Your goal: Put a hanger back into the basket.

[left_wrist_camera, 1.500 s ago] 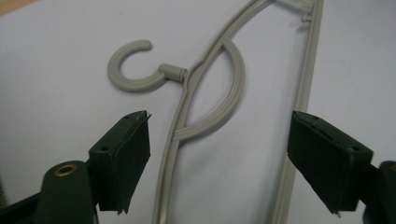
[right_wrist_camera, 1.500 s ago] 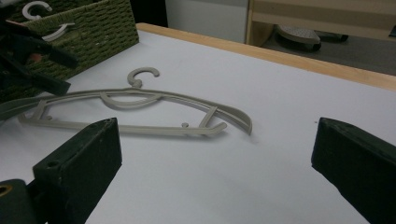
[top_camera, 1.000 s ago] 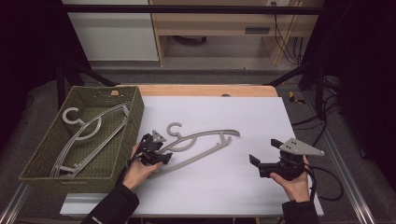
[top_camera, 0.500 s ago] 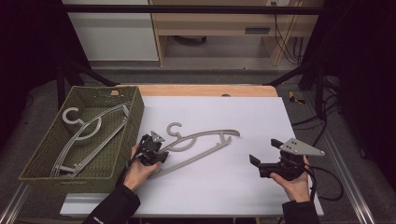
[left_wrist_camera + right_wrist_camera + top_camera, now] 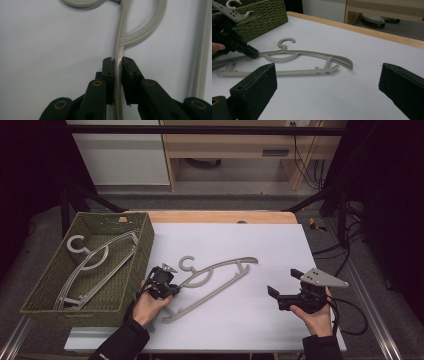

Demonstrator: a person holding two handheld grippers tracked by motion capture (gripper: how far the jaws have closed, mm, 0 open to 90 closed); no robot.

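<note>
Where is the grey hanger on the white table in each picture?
High view: the hanger lies mid-table, right of the basket.
Left gripper view: its thin bar runs up the middle, pinched between the left gripper jaws, which have just been closing.
Right gripper view: it lies at centre left.
Shared landmark: the curved hook.
</note>
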